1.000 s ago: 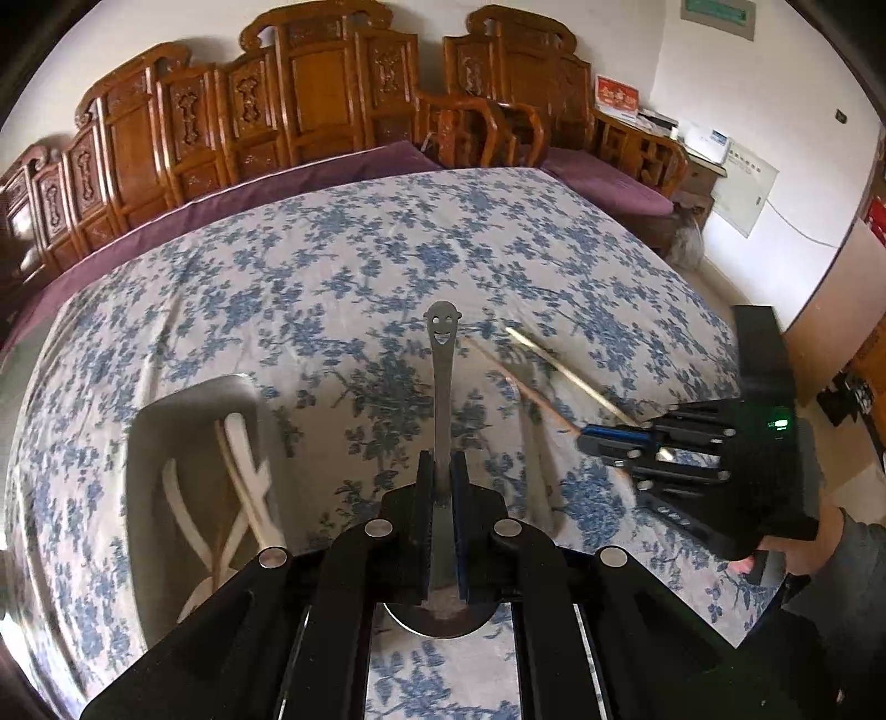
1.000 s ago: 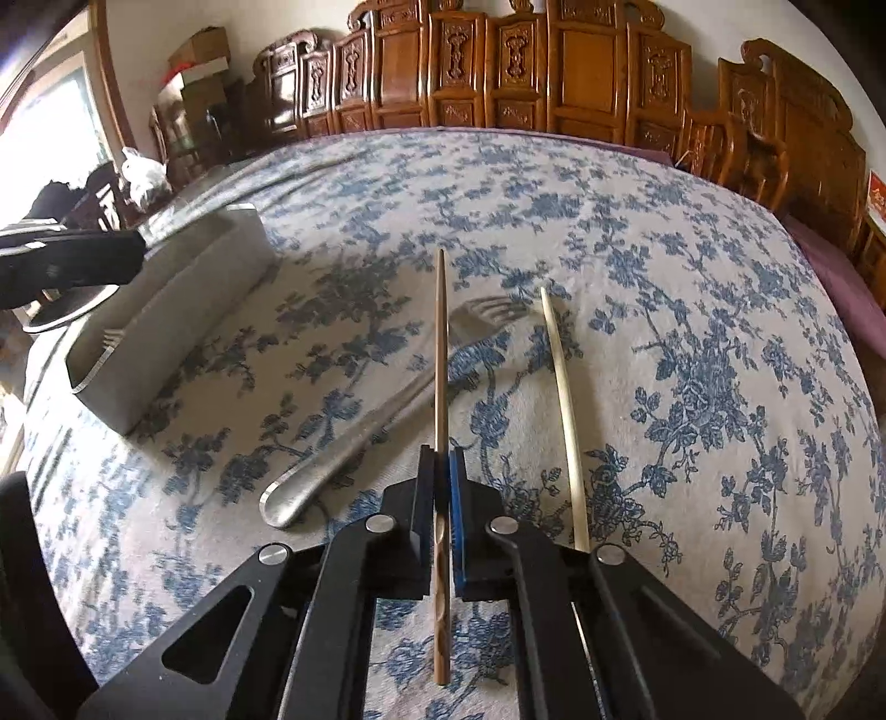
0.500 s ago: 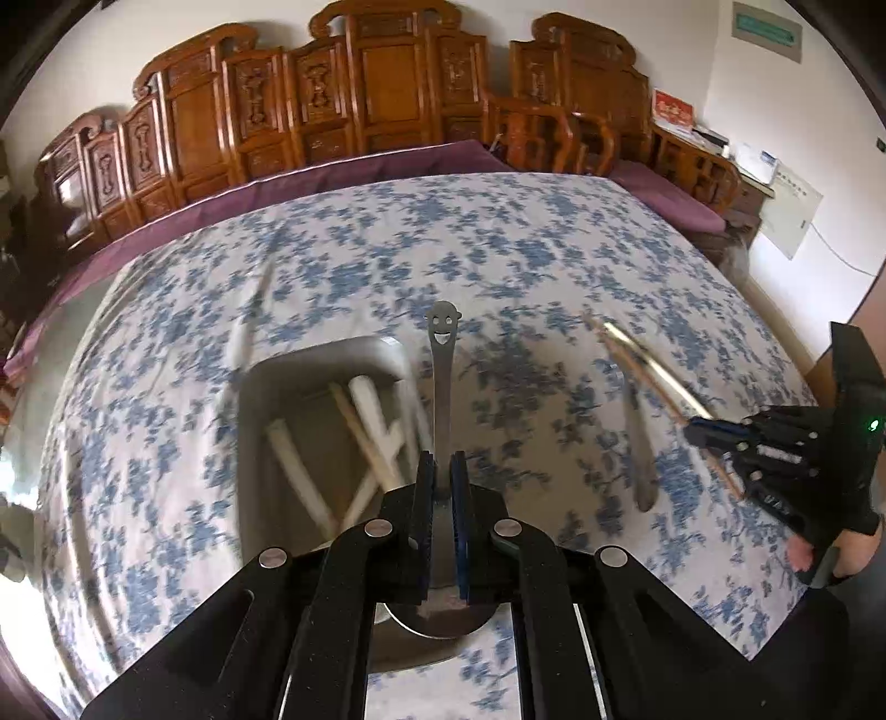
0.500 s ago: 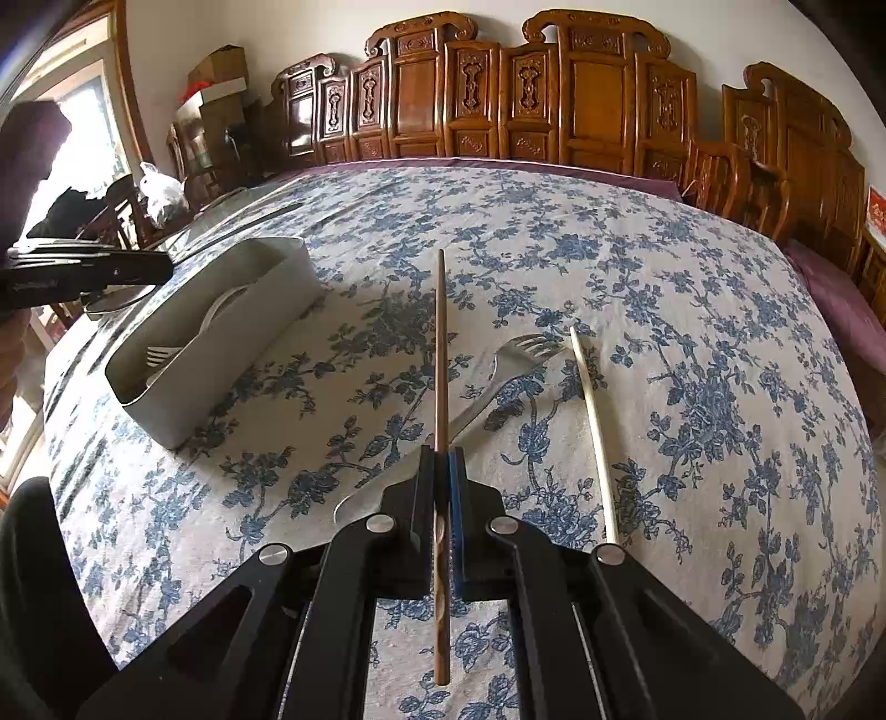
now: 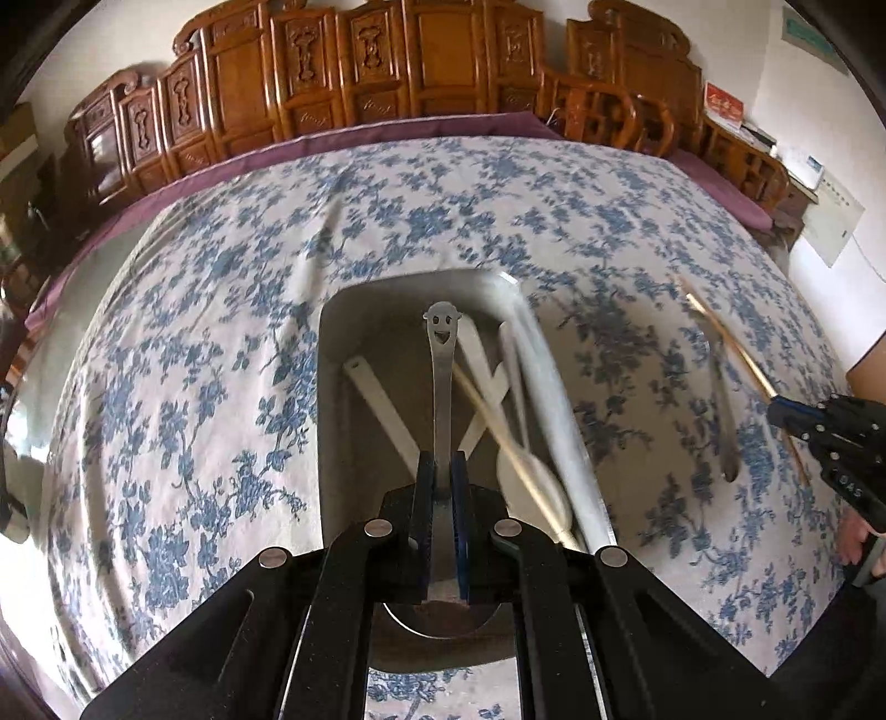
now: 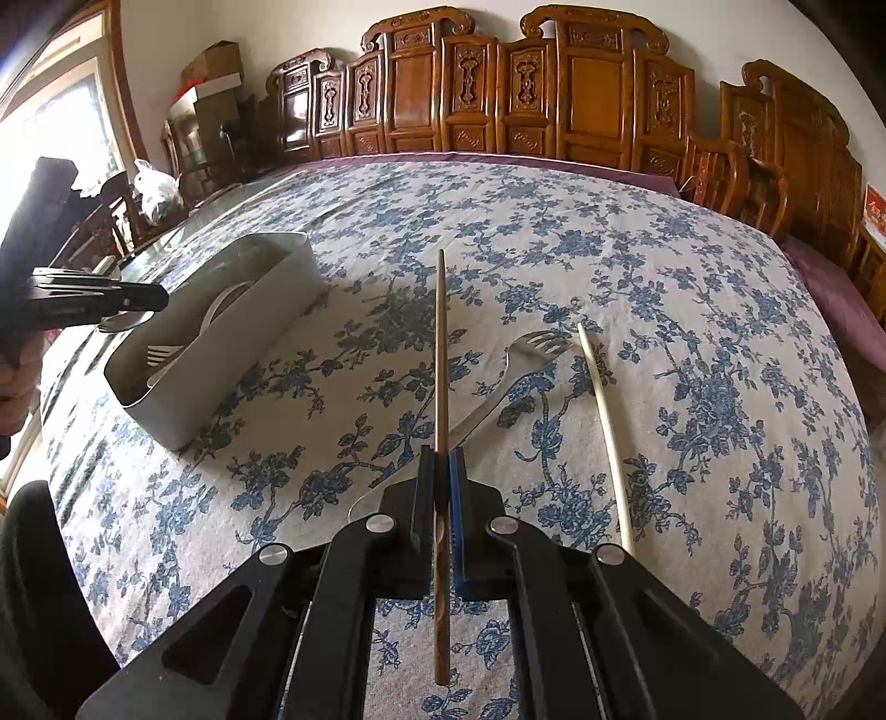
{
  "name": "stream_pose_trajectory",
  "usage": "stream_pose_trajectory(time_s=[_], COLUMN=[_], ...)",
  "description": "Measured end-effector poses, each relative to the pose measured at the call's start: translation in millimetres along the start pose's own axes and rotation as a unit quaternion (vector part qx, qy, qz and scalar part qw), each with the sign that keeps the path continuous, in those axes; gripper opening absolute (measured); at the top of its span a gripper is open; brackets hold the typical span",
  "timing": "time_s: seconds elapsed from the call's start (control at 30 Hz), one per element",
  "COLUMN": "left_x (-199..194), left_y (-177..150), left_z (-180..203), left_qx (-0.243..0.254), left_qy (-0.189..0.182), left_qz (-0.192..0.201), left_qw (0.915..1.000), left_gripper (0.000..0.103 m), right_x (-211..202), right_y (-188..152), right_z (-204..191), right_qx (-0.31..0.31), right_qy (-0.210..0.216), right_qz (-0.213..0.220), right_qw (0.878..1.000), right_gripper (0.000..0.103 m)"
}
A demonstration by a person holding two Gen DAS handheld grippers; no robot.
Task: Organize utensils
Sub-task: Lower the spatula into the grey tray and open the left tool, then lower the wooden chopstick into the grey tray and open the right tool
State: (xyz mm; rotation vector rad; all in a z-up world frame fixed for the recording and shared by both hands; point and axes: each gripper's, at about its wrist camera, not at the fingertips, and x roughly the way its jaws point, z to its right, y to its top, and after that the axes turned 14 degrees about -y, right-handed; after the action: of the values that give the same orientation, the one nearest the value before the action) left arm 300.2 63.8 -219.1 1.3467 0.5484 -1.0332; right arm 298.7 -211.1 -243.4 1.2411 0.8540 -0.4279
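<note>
Left hand-held gripper point(image 5: 442, 498) now hanging over grey tray point(image 5: 332, 354), having swung across from bare cloth, jaws clamping metal spoon point(image 5: 441, 376) at neck; stiff, slick, light. Right hand-held gripper point(image 6: 441, 498) pinching brown chopstick point(image 6: 441, 354) mid-length, lower centre. Fork point(image 6: 526, 365), pale chopstick point(image 6: 603, 421) lying on counter point(image 6: 692, 343) beyond.

Faint white letters, apparently "DAS", on the black body of the right tongs point(image 5: 775, 407); red wall sign point(image 5: 724, 109) and green plaque point(image 5: 808, 36) too blurred to read.
</note>
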Motion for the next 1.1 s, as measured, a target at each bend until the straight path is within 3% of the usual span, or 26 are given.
stream_pose_trajectory(time_s=[0.43,0.77,1.1], left_x=[15,16,-25], left_y=[2,7,5], left_z=[-4,-4,-20], left_qx=[0.0,0.003,-0.01], left_qy=[-0.004,-0.009,-0.017], left_qz=[-0.014,-0.017,0.019], left_qw=[0.9999,0.9998,0.9996], left_gripper=[0.005,0.006,0.007], right_x=[-12,-18,-16], right_y=[19,54,68], right_z=[-34,-107,-147], right_qx=[-0.007,-0.022,-0.036], right_qy=[0.021,0.061,0.066], right_qz=[0.004,0.009,-0.005], right_qw=[1.0,0.998,0.997], right_gripper=[0.006,0.006,0.006])
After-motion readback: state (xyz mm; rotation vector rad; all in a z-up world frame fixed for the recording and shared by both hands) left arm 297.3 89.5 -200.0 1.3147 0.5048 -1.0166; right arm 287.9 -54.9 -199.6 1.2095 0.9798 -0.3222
